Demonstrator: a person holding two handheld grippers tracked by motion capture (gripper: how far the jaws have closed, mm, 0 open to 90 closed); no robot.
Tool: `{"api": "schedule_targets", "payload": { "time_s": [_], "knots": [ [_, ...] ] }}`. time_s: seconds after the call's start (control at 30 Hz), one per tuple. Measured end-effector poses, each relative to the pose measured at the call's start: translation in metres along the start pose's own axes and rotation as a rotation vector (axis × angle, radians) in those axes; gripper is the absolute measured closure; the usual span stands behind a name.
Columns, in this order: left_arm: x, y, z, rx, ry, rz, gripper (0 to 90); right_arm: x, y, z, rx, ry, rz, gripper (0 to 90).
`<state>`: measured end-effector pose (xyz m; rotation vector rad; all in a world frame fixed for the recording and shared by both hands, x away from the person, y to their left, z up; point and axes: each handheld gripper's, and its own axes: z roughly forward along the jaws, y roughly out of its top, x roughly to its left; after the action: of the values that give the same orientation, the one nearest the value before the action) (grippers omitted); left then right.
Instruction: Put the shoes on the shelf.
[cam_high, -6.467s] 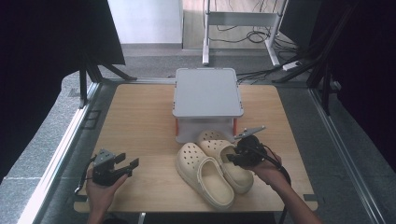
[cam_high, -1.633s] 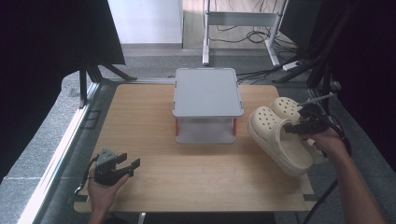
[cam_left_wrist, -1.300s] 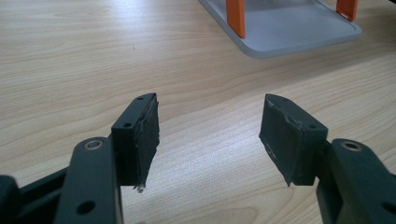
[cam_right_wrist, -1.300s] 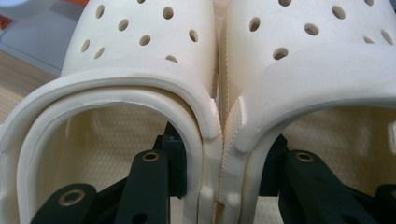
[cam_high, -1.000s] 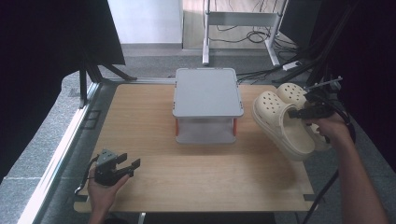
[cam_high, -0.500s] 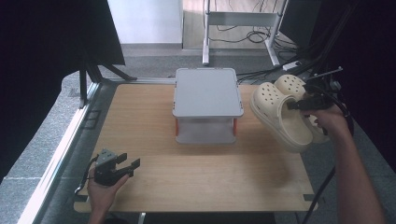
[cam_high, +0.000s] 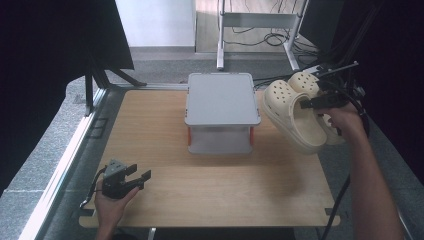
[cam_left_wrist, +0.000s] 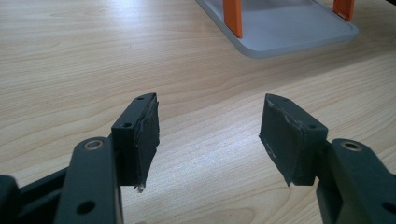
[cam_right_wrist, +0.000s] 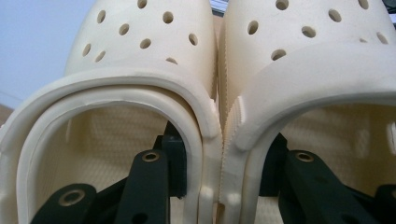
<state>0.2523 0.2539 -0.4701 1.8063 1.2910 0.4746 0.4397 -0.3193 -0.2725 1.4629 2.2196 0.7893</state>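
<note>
Cream clogs (cam_high: 295, 112), pressed side by side, hang above the tabletop's (cam_high: 210, 180) right edge, pinched by the right tool (cam_right_wrist: 219, 196) with one jaw inside each. Left tool (cam_left_wrist: 210, 135) rests wide open, holding nothing, near the grey stand (cam_high: 220, 100).

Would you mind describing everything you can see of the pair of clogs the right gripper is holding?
The clogs are a cream pair, foam-like, with round holes over the toes and textured footbeds. They are pressed side by side and held off the table at its right edge, toes pointing away. The right gripper clamps their adjoining inner walls, one jaw inside each shoe.
</note>
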Motion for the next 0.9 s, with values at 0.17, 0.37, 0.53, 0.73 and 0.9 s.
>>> {"api": "schedule_targets", "payload": {
  "time_s": [0.17, 0.37, 0.53, 0.73, 0.9],
  "knots": [
    [0.001, 0.000, 0.000, 0.000, 0.002, -0.003, 38.1, 0.011, 0.013, 0.004, -0.011, -0.005, 0.007, 65.3],
    [0.001, 0.000, 0.000, -0.003, -0.004, -0.004, 38.1, 0.028, 0.027, 0.013, -0.007, -0.008, 0.005, 65.3],
    [0.002, 0.000, -0.001, -0.004, -0.003, -0.008, 38.1, 0.041, 0.040, 0.017, -0.015, 0.000, 0.006, 65.3],
    [0.004, 0.000, -0.001, -0.008, -0.005, -0.010, 38.1, 0.053, 0.050, 0.023, -0.019, 0.006, 0.005, 65.3],
    [0.004, 0.000, -0.002, -0.009, -0.006, -0.011, 38.1, 0.062, 0.057, 0.028, -0.021, 0.008, 0.009, 65.3]
  ]
}}
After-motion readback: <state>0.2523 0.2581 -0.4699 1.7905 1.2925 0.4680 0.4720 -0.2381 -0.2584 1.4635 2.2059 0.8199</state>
